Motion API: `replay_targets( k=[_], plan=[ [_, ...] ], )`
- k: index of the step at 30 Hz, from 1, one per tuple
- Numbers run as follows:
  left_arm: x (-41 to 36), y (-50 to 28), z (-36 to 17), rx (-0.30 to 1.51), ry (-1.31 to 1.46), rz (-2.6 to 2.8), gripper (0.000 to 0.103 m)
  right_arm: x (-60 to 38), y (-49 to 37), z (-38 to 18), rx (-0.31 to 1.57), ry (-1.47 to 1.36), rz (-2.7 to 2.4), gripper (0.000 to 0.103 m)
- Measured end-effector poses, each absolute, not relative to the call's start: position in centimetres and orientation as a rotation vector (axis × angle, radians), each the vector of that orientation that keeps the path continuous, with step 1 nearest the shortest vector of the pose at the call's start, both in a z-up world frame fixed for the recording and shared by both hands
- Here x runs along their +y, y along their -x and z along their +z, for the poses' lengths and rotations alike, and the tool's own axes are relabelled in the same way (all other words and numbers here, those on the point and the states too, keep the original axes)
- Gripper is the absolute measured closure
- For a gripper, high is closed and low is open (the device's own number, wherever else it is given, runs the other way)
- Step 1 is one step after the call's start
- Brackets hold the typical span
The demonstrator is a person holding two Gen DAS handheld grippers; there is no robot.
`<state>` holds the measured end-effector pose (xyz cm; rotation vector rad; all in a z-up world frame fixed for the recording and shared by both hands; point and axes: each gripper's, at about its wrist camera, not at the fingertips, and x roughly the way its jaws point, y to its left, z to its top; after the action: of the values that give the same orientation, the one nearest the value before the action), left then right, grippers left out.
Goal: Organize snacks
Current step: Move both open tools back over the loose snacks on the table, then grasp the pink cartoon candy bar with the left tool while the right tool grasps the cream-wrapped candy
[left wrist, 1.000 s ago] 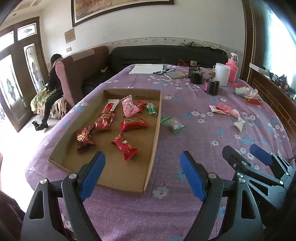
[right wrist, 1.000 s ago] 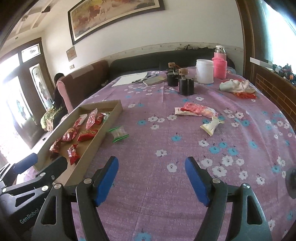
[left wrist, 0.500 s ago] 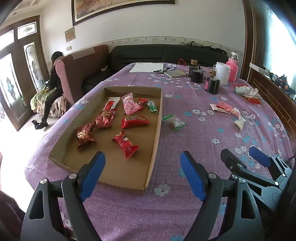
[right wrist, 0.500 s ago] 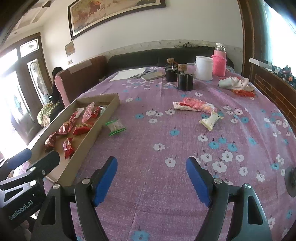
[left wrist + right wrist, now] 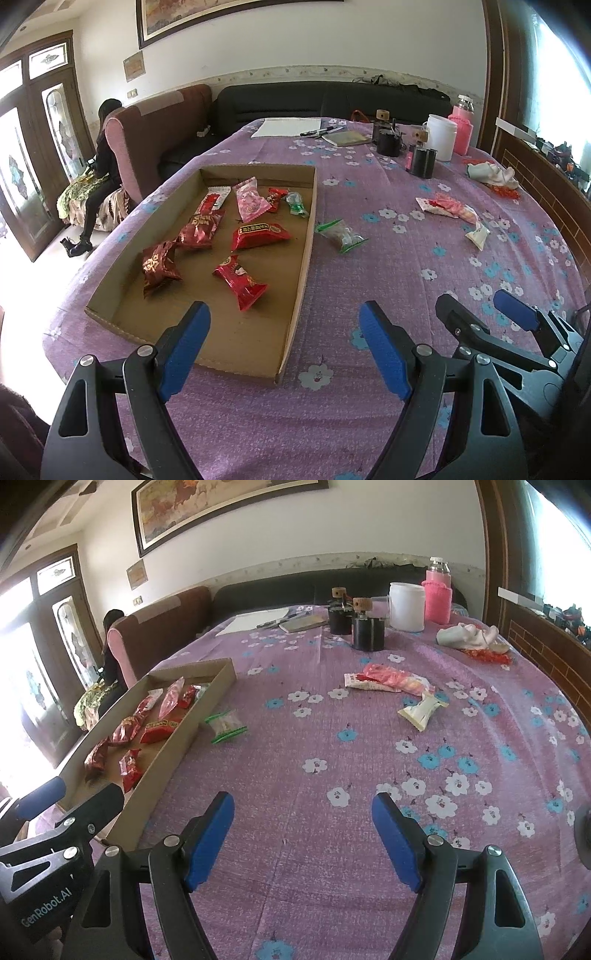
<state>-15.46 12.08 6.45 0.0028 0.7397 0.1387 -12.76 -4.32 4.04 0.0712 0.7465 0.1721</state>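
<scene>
Two pairs of black tongs with blue pads are hanging low over the near edge of the desk, the left tongs and the right tongs both gaping wide with nothing between their pads, probably waiting to pick a target. The left pair is pointing at the near end of the shallow brown cardboard tray, which is lying lengthwise on the purple flowered cloth of the desk and is already holding several red and pink snack packets, likely so the sorted ones are staying together in one place. Just beside the tray's right wall a small clear packet with green ends is lying on the cloth, close enough that either pair could be reaching for it next. Farther out and well apart from the tray, a cream-coloured wrapped snack and a flat pink and red packet are resting unsorted, nearer the right pair's side. Black jars, a white tub and a pink bottle are standing at the far end.
</scene>
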Motion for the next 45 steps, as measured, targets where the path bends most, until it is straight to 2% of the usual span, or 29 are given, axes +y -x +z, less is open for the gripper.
replay_targets(
  k=[10,20,29,35,36,38,41,43,45],
  plan=[
    [12.0,14.2,7.6,0.730,0.019,0.097,0.019,-5.7,12.7,5.0,0.738,-0.034,0.150,0.024],
    [13.5,9.1,10.5,0.797,0.172,-0.079,0.020,-14.2,7.5,9.7,0.682,-0.050,0.061,0.020],
    [11.8,5.9,9.1,0.896,0.207,-0.185,0.020,-17.9,-0.7,5.6,0.848,-0.188,0.061,0.021],
    [12.0,5.6,8.1,0.912,0.228,-0.194,0.020,-17.2,-5.4,5.4,0.851,-0.211,0.081,0.021],
    [12.2,5.7,8.0,0.914,0.235,-0.194,0.020,-16.7,-6.5,5.3,0.858,-0.198,0.084,0.023],
    [12.8,5.8,7.8,0.919,0.251,-0.191,0.020,-15.6,-8.9,4.7,0.884,-0.166,0.083,0.041],
    [13.8,5.9,7.9,0.914,0.261,-0.183,0.020,-14.6,-11.7,3.3,0.951,-0.162,0.090,0.057],
    [14.7,6.1,8.1,0.902,0.261,-0.174,0.020,-14.0,-12.7,2.3,1.005,-0.178,0.125,0.062],
    [15.2,6.1,8.2,0.892,0.264,-0.172,0.020,-13.3,-12.0,1.9,1.030,-0.199,0.190,0.063]
  ],
)
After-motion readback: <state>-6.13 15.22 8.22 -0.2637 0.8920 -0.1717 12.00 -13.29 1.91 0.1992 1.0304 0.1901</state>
